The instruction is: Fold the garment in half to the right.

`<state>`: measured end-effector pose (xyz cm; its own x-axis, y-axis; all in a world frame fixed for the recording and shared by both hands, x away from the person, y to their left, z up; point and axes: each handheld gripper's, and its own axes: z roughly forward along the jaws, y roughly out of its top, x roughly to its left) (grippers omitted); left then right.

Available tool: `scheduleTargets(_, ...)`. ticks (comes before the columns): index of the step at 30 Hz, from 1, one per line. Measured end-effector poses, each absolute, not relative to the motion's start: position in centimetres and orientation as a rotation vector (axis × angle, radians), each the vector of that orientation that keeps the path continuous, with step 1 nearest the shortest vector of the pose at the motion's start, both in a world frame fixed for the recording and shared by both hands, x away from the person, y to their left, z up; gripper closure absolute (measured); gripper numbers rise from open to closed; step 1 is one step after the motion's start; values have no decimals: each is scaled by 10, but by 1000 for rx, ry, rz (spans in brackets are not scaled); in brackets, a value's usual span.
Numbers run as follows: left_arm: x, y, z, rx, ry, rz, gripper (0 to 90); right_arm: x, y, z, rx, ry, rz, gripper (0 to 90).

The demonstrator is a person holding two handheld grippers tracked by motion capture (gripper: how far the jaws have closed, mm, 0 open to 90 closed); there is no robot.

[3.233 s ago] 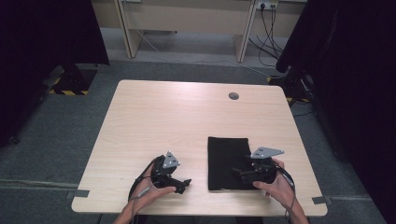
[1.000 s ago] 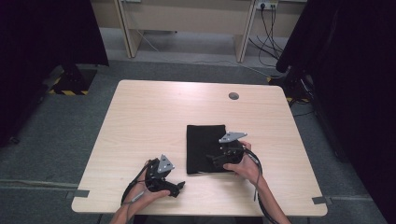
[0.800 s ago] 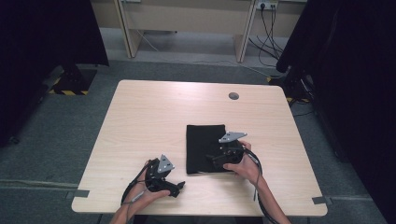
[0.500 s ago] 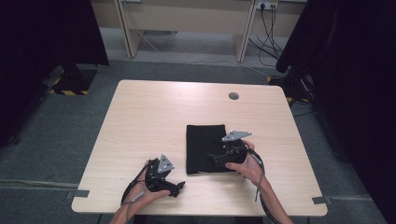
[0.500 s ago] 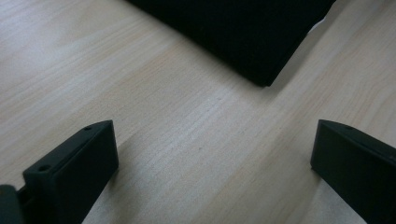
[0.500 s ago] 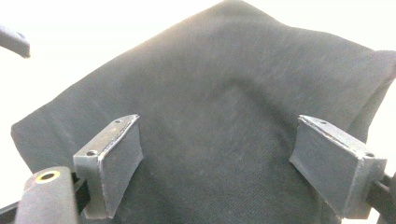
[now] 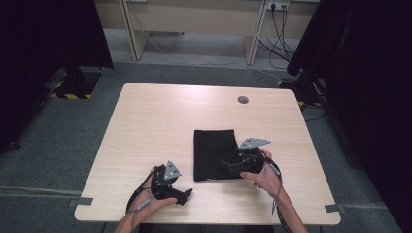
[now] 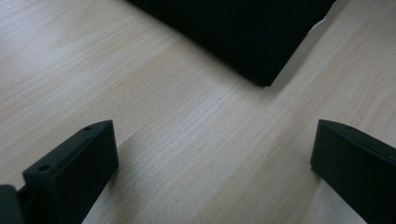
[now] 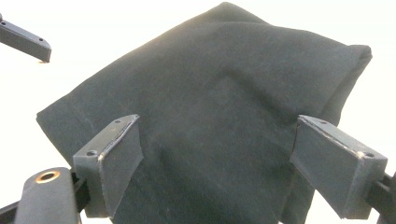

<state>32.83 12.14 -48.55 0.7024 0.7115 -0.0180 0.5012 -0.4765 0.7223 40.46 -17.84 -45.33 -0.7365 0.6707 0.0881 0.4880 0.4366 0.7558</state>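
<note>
Wood table (image 7: 145,126): black folded cloth (image 7: 214,153) lies flat w/ soft creases; both grippers' jaws wide apart, holding nothing.

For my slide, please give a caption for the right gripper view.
Open right hand-held gripper poised over a folded black cloth lying on the table.

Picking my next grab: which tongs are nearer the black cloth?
Right. The right tongs hang open over the black cloth; the left tongs sit open on bare table beside its near corner.
</note>
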Motion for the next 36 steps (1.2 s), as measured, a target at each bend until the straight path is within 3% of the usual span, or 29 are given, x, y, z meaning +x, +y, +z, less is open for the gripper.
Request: scheduleTargets(36, 328, 121, -486, 2178, 920, 370, 0, 379, -219, -457, 1088, 2422, 1186, 166)
